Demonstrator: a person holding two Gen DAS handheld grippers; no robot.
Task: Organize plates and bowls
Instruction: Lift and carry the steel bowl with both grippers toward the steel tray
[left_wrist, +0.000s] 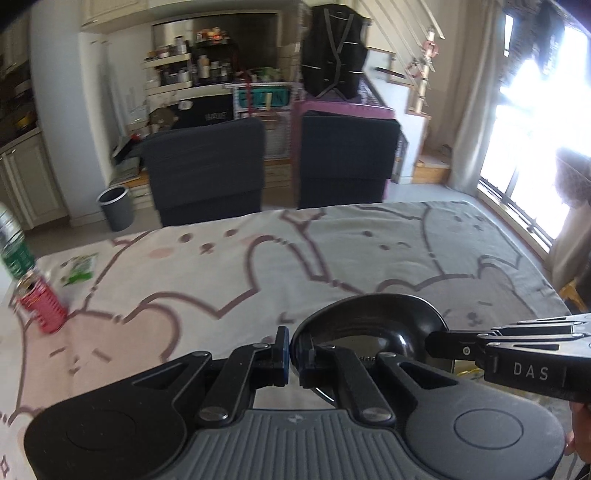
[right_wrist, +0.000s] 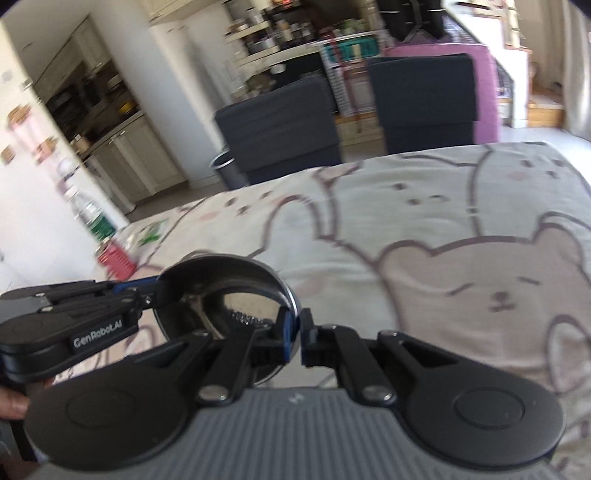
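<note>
A shiny dark metal bowl (left_wrist: 369, 325) hangs above the table, carried between both grippers. In the left wrist view my left gripper (left_wrist: 293, 354) is shut on the bowl's left rim, and my right gripper (left_wrist: 432, 343) comes in from the right onto the opposite rim. The right wrist view shows the same bowl (right_wrist: 229, 291), with my right gripper (right_wrist: 299, 339) shut on its right rim and the left gripper (right_wrist: 159, 291) clamped on the far left rim. The inside of the bowl looks bare. No other plates or bowls are in view.
The table wears a bear-patterned cloth (left_wrist: 332, 251). At its left end are a red can (left_wrist: 42, 306), a green-labelled bottle (left_wrist: 13, 247) and a green packet (left_wrist: 79, 269). Two dark chairs (left_wrist: 207, 166) stand at the far side, with a grey bin (left_wrist: 116, 206) on the floor.
</note>
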